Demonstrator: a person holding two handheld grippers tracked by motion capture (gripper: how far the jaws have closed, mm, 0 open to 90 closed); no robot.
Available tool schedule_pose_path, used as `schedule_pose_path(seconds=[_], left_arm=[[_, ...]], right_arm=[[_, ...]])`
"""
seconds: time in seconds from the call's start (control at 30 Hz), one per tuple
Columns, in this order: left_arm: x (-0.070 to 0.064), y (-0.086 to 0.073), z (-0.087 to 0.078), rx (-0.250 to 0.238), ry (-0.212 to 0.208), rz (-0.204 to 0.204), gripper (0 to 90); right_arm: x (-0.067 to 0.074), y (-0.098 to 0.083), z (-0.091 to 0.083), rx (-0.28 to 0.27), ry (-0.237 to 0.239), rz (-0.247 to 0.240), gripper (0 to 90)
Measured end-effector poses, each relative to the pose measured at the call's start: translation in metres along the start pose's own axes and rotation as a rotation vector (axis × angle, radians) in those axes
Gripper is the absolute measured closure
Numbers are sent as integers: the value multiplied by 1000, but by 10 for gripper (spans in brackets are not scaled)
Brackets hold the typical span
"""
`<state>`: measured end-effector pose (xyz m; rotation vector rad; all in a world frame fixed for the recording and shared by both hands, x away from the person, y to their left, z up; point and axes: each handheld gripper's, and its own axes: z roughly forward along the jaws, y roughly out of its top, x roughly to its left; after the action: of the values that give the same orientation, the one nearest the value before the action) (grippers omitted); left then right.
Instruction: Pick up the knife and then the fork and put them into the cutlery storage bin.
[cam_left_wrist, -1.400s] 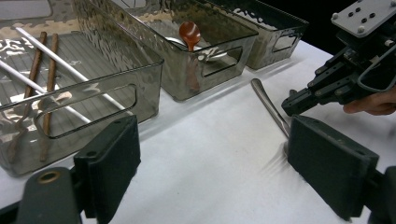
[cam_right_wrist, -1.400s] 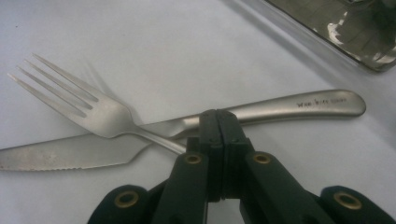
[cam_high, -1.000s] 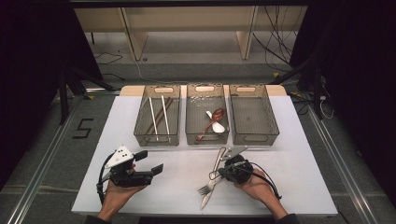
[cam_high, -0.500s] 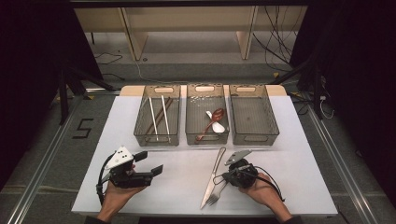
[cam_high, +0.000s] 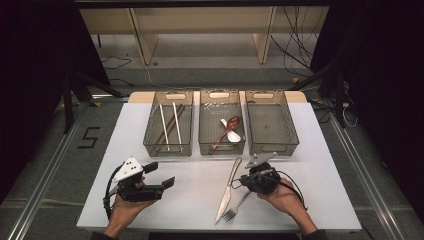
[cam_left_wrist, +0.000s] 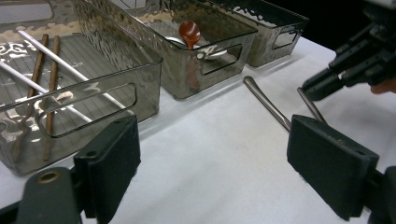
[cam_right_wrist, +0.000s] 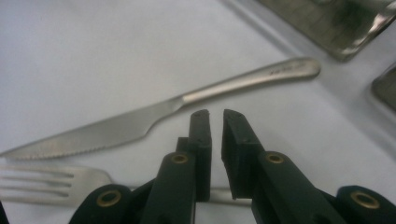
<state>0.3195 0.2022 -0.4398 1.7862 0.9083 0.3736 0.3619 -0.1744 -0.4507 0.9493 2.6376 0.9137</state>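
The right hand-held gripper (cam_right_wrist: 215, 116) lies low over the white surface (cam_high: 190, 200), jaws just parting to a narrow gap above the fork (cam_right_wrist: 51, 184), knife (cam_right_wrist: 140, 123) beside. The left hand-held gripper (cam_left_wrist: 212, 154) rests level, wide open, empty.

White counter (cam_high: 150, 150) before me. Directly on it: three smoky clear bins in a row at the far edge, with the middle bin (cam_high: 221, 145) as landmark, the left bin (cam_high: 168, 146) and right bin (cam_high: 272, 145) flanking it. Just nearer than the middle bin lies the knife (cam_high: 227, 190); the fork (cam_high: 235, 207) lies beside the knife's blade.
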Motion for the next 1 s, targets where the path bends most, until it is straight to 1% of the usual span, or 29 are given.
schedule_pose_path(seconds=[0.03,0.07,0.13,0.2,0.27,0.3,0.4,0.43,0.47,0.6,0.77,0.9,1.0], left_arm=[[0,0,0,0,2,3,169],[0,0,0,-1,1,2,169],[0,0,0,-1,-1,-1,169],[0,0,0,1,1,1,168],[0,0,0,1,0,0,168],[0,0,0,1,0,-2,168],[1,0,-1,0,0,0,168],[1,0,-1,0,0,1,168],[1,0,-1,0,0,1,168],[1,0,-1,-1,0,1,168],[1,0,-1,-2,-1,0,168],[1,0,-1,2,-1,1,168],[1,0,-1,0,-1,0,168]], right_arm=[[-1,4,-1,-8,-5,1,818],[-2,8,-1,-14,-7,2,795],[-4,17,2,-21,4,12,723],[-6,25,8,-20,1,14,676],[-8,33,15,-21,-3,18,686],[-9,35,17,-20,-3,21,705],[-13,42,26,-23,-22,22,848],[-15,44,30,-21,-26,27,884],[-17,46,33,-18,-31,31,900],[-23,52,46,0,-42,44,900],[-31,52,58,13,-60,68,900],[-37,50,65,30,-76,84,900],[-39,48,68,43,-87,80,900]])
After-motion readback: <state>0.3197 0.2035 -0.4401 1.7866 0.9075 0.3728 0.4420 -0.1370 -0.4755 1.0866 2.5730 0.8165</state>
